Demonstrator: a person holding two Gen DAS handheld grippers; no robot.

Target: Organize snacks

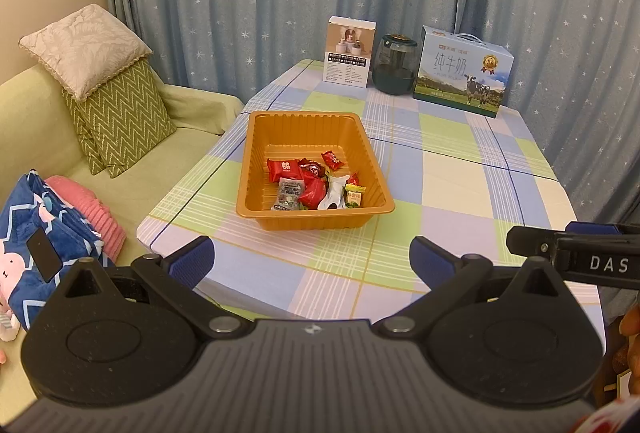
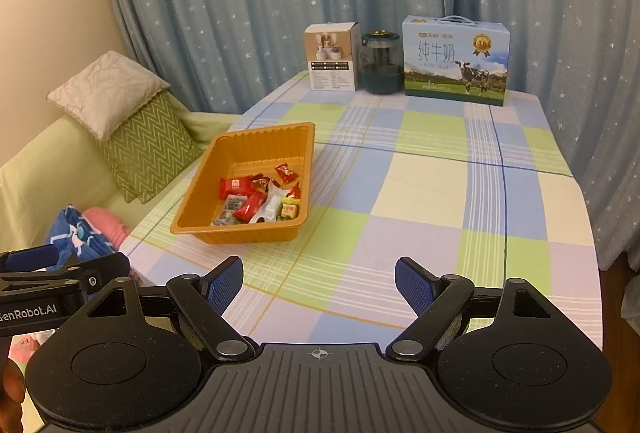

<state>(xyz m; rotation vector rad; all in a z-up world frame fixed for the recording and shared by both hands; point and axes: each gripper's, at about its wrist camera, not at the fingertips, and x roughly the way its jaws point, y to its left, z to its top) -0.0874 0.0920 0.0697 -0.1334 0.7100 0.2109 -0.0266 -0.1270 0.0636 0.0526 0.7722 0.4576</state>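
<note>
Lying in orange tray [image 1: 256,157], snacks [image 1: 312,185] well ahead of both spread, empty jaws

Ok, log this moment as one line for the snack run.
left gripper: open, empty | right gripper: open, empty | snacks: in orange tray | both grippers above the tablecloth, short of tray

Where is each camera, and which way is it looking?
Left wrist: rides on the left hand-held gripper, looking forward at the orange tray; its open blue fingers show.
Right wrist: rides on the right hand-held gripper, facing the table; open fingers show.
Both see the tray, snacks and milk box.
</note>
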